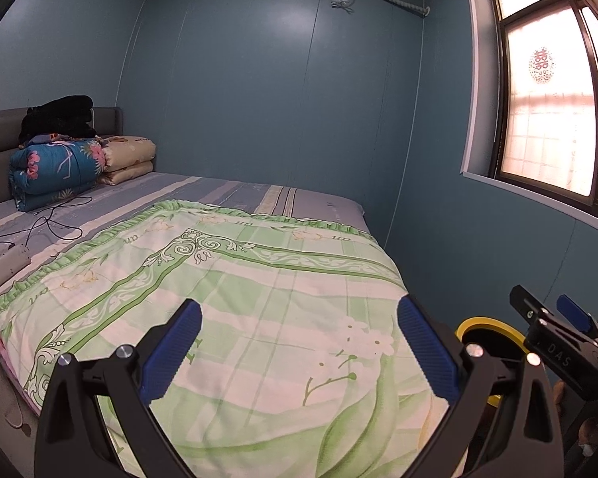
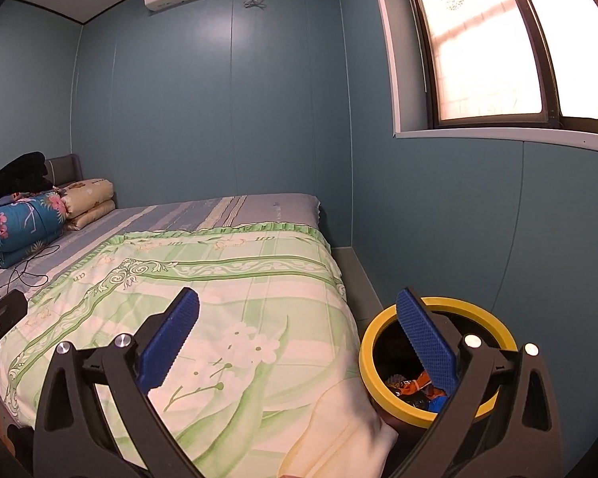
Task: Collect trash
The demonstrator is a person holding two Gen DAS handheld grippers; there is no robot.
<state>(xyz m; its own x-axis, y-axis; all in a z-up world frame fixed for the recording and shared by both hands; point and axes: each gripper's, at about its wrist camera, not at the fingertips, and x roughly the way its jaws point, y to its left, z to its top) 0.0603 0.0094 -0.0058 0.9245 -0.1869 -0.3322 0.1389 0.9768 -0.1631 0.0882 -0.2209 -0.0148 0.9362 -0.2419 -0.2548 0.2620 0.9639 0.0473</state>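
A black bin with a yellow rim stands on the floor at the bed's right corner. Crumpled orange and blue wrappers lie inside it. The bin's rim also shows in the left wrist view, partly behind my left fingers. My right gripper is open and empty above the quilt corner, its right finger over the bin. My left gripper is open and empty above the green floral quilt. The right gripper shows at the right edge of the left wrist view.
The bed fills the left and middle. Folded quilts and dark clothes are stacked at the headboard. A power strip and black cables lie on the sheet. The blue wall and a window are at right.
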